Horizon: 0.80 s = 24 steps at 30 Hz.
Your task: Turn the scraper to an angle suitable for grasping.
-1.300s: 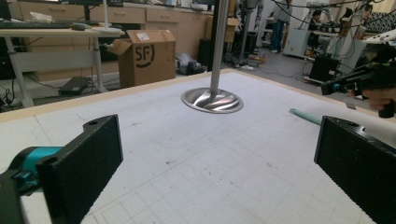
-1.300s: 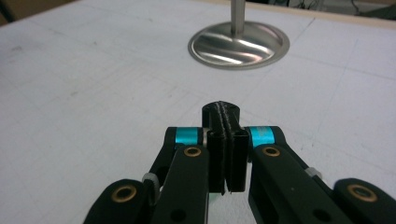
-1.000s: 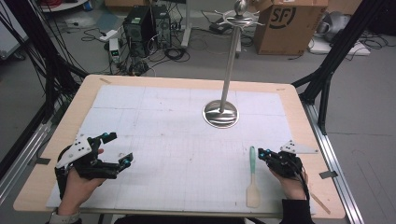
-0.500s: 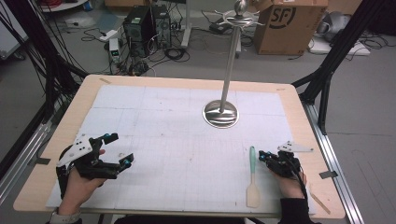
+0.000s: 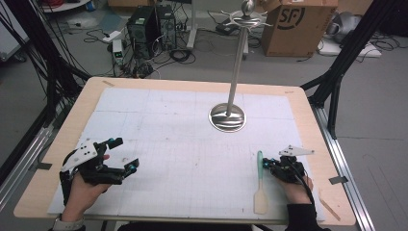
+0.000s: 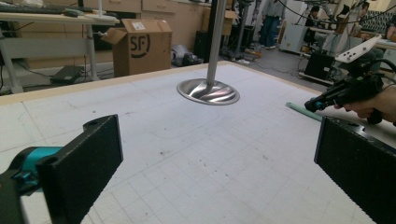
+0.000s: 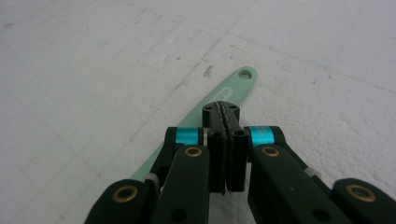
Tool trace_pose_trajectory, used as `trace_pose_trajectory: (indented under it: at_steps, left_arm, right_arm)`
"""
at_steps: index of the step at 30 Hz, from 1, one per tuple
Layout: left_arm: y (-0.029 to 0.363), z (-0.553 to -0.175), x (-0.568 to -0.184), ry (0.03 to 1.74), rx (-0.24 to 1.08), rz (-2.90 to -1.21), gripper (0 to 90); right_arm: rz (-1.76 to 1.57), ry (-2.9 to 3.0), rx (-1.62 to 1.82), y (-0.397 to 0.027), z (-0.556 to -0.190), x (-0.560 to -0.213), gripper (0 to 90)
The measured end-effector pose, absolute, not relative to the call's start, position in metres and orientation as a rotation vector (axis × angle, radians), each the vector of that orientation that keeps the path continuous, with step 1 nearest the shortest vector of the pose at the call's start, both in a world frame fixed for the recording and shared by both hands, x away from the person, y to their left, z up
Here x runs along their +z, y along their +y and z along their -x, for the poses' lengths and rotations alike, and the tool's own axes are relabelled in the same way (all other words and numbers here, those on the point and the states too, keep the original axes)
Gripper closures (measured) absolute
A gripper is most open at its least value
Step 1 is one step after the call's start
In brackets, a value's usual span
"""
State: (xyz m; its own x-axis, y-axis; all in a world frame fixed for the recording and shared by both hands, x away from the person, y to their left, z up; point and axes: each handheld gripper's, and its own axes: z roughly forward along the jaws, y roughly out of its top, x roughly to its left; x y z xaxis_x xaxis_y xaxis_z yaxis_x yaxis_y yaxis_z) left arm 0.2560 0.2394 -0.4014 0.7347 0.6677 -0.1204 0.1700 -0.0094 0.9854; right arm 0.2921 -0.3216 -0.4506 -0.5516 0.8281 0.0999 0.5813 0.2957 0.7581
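Item: spatula (image 5: pixel 260 180), mint-green handle with a pale blade. We find it flat on the white gridded worktop (image 5: pixel 192 144) at about 4 o'clock, handle toward 12, blade toward 6, near the front edge

Item: right gripper (image 5: pixel 267 164), at 4 o'clock, just beside the handle's upper part. In the right gripper view we see its fingers (image 7: pixel 219 135) pressed together with nothing between them, tips over the green handle (image 7: pixel 219 95); whether they touch it we cannot tell

Item: left gripper (image 5: pixel 124 154), at 8 o'clock, well apart from the spatula. Its fingers (image 6: pixel 84 163) are spread wide and empty

Item: metal stand (image 5: pixel 227 117), round base at about 1 o'clock, pole upright
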Motion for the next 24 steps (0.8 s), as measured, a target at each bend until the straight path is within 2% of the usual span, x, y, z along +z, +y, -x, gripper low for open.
trace_pose_trajectory:
  at_steps: [24]
  left_arm:
    - [0.237, -0.257, -0.406, 0.713, 0.45, -1.587, 1.7]
  right_arm:
    - [-1.202, 2.394, 1.223, -0.28, -0.297, -0.451, 89.9]
